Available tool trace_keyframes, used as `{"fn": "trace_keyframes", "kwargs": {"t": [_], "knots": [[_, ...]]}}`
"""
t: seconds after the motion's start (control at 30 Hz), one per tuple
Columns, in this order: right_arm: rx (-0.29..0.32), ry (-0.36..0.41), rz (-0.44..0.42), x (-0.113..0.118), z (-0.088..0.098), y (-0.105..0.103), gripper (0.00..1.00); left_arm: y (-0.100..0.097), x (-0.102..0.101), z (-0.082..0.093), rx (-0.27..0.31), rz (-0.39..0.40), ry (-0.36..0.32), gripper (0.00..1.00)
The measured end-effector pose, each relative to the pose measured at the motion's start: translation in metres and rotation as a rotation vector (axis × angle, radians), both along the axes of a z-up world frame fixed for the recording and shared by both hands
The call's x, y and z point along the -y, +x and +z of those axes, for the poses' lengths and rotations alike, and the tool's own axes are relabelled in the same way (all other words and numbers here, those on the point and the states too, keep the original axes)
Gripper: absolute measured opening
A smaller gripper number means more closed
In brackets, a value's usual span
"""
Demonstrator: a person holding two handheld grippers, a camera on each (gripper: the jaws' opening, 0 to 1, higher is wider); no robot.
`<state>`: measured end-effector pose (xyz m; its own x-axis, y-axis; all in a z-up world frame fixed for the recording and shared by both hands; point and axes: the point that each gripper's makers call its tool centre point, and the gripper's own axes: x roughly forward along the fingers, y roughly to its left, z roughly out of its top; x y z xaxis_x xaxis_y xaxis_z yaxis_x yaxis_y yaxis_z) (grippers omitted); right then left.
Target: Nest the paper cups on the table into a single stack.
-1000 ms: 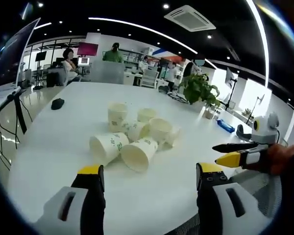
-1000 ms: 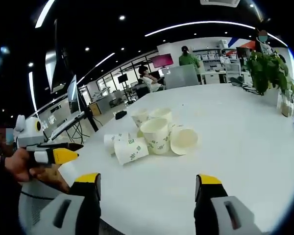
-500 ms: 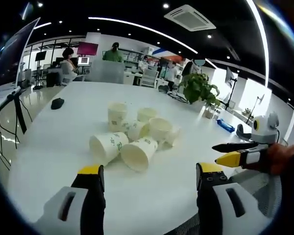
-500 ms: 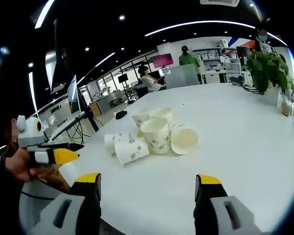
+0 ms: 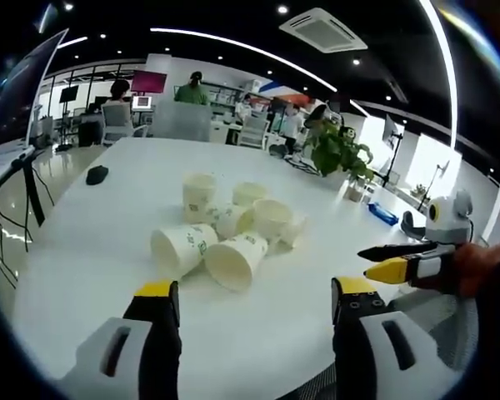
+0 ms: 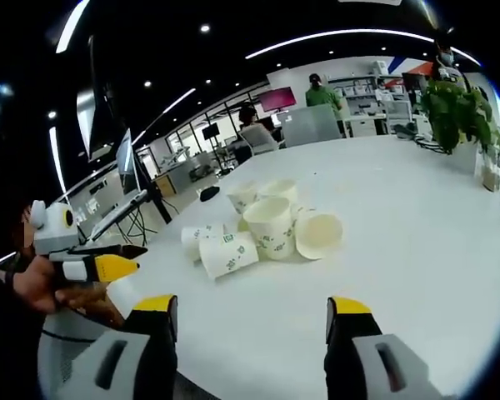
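Both the left gripper [image 5: 248, 302] and right gripper [image 6: 251, 310] hang spread and empty short of the jumbled paper cups [image 5: 225, 229] on the bench [image 5: 83, 250], apparently lining up a first pick.

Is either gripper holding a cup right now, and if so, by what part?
Nothing is held. The left gripper and right gripper are both open, short of the paper cups.

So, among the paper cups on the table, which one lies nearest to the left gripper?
The tipped cup whose open mouth faces the left gripper. It lies at the front of the cluster, right of another tipped cup; the rest sit behind.
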<state>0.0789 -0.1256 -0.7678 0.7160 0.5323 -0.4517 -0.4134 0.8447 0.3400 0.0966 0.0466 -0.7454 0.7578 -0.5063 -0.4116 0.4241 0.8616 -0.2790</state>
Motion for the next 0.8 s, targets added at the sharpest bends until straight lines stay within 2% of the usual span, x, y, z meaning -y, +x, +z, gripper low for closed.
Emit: {"fn": "trace_keyframes", "kwargs": {"t": [0.27, 0.37, 0.47, 0.6, 0.7, 0.8], "knots": [[0.007, 0.006, -0.014, 0.005, 0.012, 0.018, 0.71, -0.001, 0.002, 0.001, 0.007, -0.009, 0.009, 0.75], [0.020, -0.037, 0.017, 0.003, 0.015, 0.026, 0.68, 0.000, 0.001, 0.001, 0.010, -0.007, 0.010, 0.76], [0.036, -0.045, 0.033, -0.001, 0.030, 0.036, 0.68, -0.001, 0.001, 0.001, 0.013, -0.008, 0.017, 0.76], [0.063, -0.097, 0.081, -0.003, 0.033, 0.058, 0.67, -0.002, 0.004, 0.001, 0.023, -0.022, 0.031, 0.77], [0.078, -0.092, 0.083, -0.009, 0.041, 0.070, 0.66, -0.002, 0.006, 0.002, 0.025, -0.033, 0.037, 0.77], [0.081, -0.088, 0.073, -0.004, 0.047, 0.089, 0.62, -0.003, 0.005, 0.002, 0.029, -0.031, 0.040, 0.76]]}}
